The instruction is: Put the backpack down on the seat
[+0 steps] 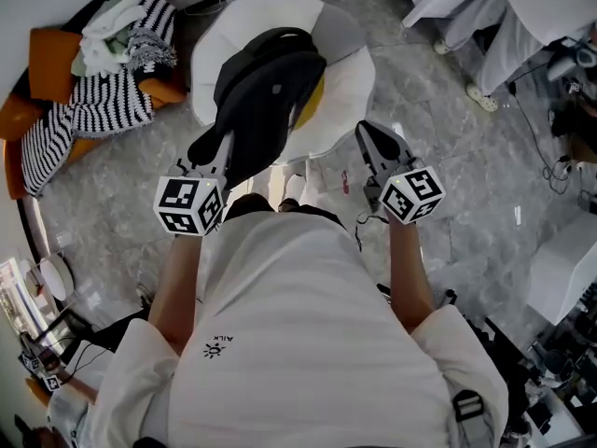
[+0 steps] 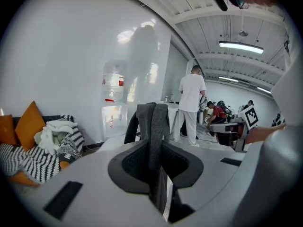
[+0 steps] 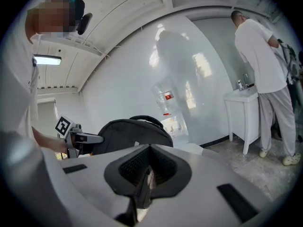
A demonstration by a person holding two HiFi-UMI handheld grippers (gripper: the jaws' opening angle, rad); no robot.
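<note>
The left tongs (image 2: 155, 145) are clamping the grey strap (image 2: 152, 119) of the backpack (image 1: 266, 96), which is hanging above the white seat (image 1: 350, 59). The right tongs (image 3: 146, 174) are sitting closed, empty, beside it. Lowering seems underway; next, it needs settling onto the cushion before letting go.

Bright light from ceiling lamp (image 2: 240, 47), glare on glossy wall (image 2: 137, 37), fisheye edges, dark corners.
</note>
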